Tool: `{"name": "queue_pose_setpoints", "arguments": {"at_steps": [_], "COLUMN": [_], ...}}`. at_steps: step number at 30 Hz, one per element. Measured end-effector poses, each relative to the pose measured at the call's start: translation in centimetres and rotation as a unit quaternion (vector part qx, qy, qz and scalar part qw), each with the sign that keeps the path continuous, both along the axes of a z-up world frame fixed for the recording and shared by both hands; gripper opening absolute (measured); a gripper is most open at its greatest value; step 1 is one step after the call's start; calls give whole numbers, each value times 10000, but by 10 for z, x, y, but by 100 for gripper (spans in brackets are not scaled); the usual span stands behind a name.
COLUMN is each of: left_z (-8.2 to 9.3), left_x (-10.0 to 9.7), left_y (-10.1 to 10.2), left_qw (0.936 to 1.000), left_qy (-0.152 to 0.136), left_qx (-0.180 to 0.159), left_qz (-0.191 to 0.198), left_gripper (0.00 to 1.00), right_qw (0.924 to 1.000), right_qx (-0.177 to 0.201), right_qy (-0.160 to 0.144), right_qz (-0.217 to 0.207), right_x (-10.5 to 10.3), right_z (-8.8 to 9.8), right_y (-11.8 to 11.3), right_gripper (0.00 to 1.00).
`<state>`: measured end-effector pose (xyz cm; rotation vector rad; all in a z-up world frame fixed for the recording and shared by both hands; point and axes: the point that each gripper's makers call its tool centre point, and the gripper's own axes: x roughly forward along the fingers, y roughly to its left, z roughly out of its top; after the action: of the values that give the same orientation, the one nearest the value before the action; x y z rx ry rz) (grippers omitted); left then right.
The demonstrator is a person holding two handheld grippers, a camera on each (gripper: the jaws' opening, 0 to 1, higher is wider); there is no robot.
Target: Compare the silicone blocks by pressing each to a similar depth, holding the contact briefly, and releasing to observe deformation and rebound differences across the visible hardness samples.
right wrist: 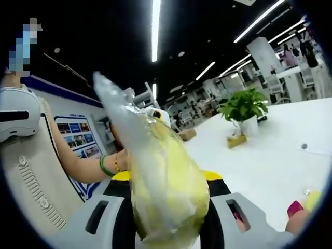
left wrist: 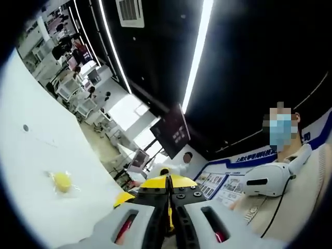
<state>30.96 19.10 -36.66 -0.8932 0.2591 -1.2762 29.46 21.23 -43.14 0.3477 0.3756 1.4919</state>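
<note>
In the right gripper view a yellow silicone block (right wrist: 167,199) in a clear plastic wrap sits between my jaws, and the wrap's loose end sticks up toward the ceiling. My right gripper (right wrist: 167,177) is shut on it, lifted above the white table (right wrist: 270,155). My left gripper (left wrist: 167,180) is raised, its yellow-tipped jaws pressed together with nothing seen between them. A second wrapped yellow block (left wrist: 62,181) lies on the white table (left wrist: 36,155) to the left of the left gripper.
A person with a white headset (left wrist: 267,179) stands close on the right; a forearm with a green bracelet (right wrist: 106,165) reaches in. A potted plant (right wrist: 243,109) and small box (right wrist: 236,140) stand on the table. A pink-nailed fingertip (right wrist: 295,208) shows at bottom right.
</note>
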Motion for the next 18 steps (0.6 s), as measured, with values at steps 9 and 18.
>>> {"name": "queue_pose_setpoints", "arguments": {"at_steps": [9, 18], "left_z": [-8, -19], "left_x": [8, 14], "left_y": [6, 7], "left_qw": [9992, 9967], "left_qy": [-108, -179], "left_qx": [272, 647], "left_qz": [289, 451], "left_gripper": [0, 0], "right_qw": [9990, 9969], "right_qx": [-202, -606], "right_qy": [372, -185], "right_qz": [-138, -458], "right_x": [1, 8], "right_z": [-7, -17], "right_y": [4, 2], "right_gripper": [27, 18]}}
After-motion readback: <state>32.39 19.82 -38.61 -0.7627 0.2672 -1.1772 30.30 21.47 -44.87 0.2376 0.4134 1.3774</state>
